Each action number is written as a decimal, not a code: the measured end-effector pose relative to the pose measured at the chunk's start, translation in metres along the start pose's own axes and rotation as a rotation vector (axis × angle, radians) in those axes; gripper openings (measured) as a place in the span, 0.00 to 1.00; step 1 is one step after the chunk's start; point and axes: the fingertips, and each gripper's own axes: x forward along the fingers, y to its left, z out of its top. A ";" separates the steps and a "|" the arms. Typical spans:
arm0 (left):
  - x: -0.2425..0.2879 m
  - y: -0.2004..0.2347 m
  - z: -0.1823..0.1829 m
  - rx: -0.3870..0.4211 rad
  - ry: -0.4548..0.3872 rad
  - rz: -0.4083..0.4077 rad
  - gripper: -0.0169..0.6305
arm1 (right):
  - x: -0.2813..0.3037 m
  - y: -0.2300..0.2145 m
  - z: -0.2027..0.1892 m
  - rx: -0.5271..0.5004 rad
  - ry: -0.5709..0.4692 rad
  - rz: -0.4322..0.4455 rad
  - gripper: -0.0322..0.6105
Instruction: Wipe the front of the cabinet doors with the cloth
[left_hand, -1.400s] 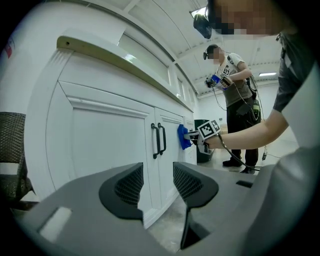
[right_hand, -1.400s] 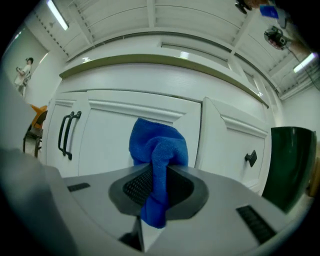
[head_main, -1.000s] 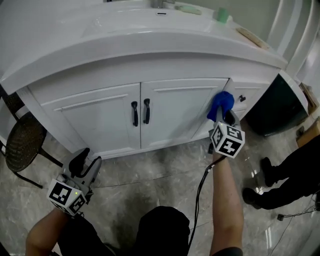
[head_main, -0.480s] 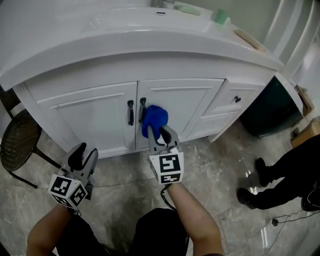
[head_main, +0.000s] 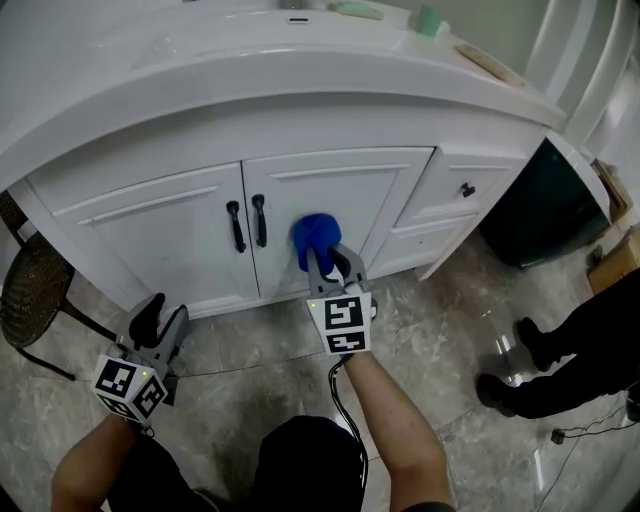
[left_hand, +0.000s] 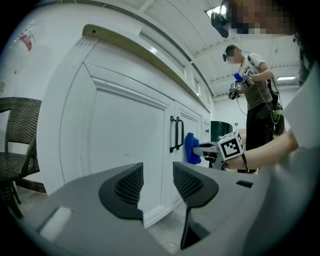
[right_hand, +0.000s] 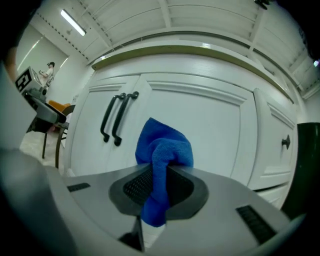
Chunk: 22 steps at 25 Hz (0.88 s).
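- The left gripper (head_main: 163, 320) hangs low near the grey stone floor (head_main: 250, 360), well apart from the cabinet. Its jaws are spread, with nothing between them.
- The right gripper (head_main: 330, 264) is much the nearer to the work. Its jaws are pinched on the blue cloth (head_main: 315, 235), a soft terry wad bunched ahead of the tips with a tail hanging below.
- The cloth lies straight ahead of that gripper and seems to press on the right door (head_main: 375, 200), just right of the two black bar handles (head_main: 248, 223).
- Both doors are smooth, white and framed. The left door (head_main: 160, 240) lies across the upright handles, so a leftward sweep would likely have to clear them.
- Above juts the glossy white tabletop (head_main: 300, 90).
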 end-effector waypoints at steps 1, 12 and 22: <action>0.001 -0.002 -0.001 0.006 0.005 -0.003 0.32 | -0.002 -0.013 -0.003 -0.011 0.006 -0.018 0.13; -0.004 0.010 -0.004 -0.020 0.039 0.022 0.32 | -0.021 -0.110 -0.029 -0.033 0.072 -0.156 0.13; -0.014 0.026 -0.001 -0.031 0.022 0.023 0.32 | -0.057 -0.118 -0.026 0.035 0.027 -0.248 0.13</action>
